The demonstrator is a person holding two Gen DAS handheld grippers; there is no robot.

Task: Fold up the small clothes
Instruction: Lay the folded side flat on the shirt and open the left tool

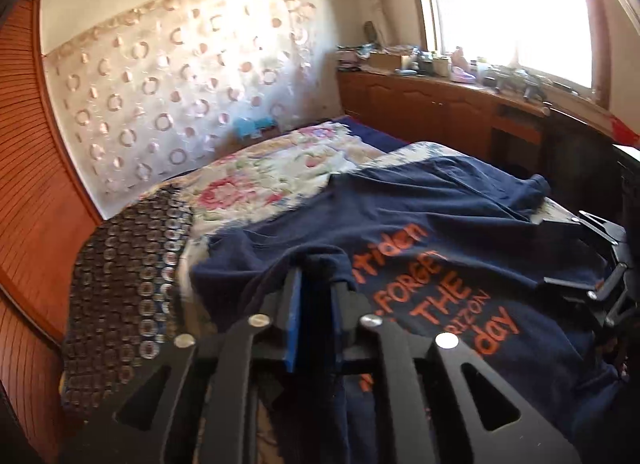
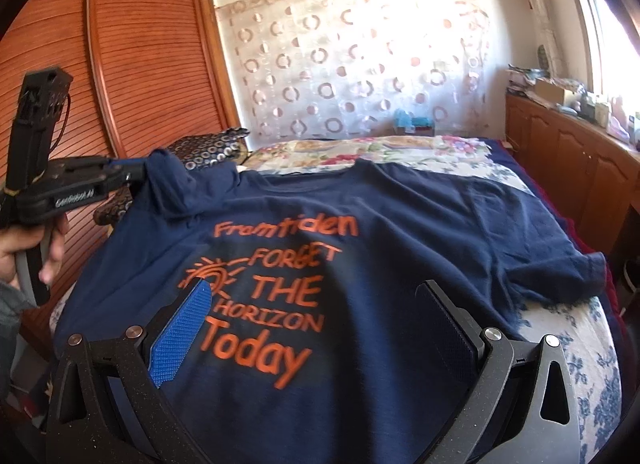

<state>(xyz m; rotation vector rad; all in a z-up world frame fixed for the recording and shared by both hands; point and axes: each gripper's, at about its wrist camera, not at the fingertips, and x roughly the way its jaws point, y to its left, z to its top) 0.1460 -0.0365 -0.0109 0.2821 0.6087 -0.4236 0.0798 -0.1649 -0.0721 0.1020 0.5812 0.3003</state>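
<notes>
My left gripper (image 2: pixel 140 172) is raised at the left edge of the bed (image 2: pixel 592 364), held by a hand (image 2: pixel 28 252) low on its grip, jaws narrow and pinching the sleeve (image 2: pixel 168 180) of the navy T-shirt (image 2: pixel 400 224), which it lifts off the cover. My right gripper (image 2: pixel 320 328) hovers low over the shirt's printed chest, tilted downward, jaws wide with nothing between them. The shirt lies spread face up across the bed, its other sleeve reaching the right edge. A patterned cloth (image 1: pixel 128 276) sits just beside the left sleeve, the wardrobe (image 2: pixel 140 56) stands close on that side, and the floral bedcover (image 1: pixel 272 168) beyond the collar is bare.
</notes>
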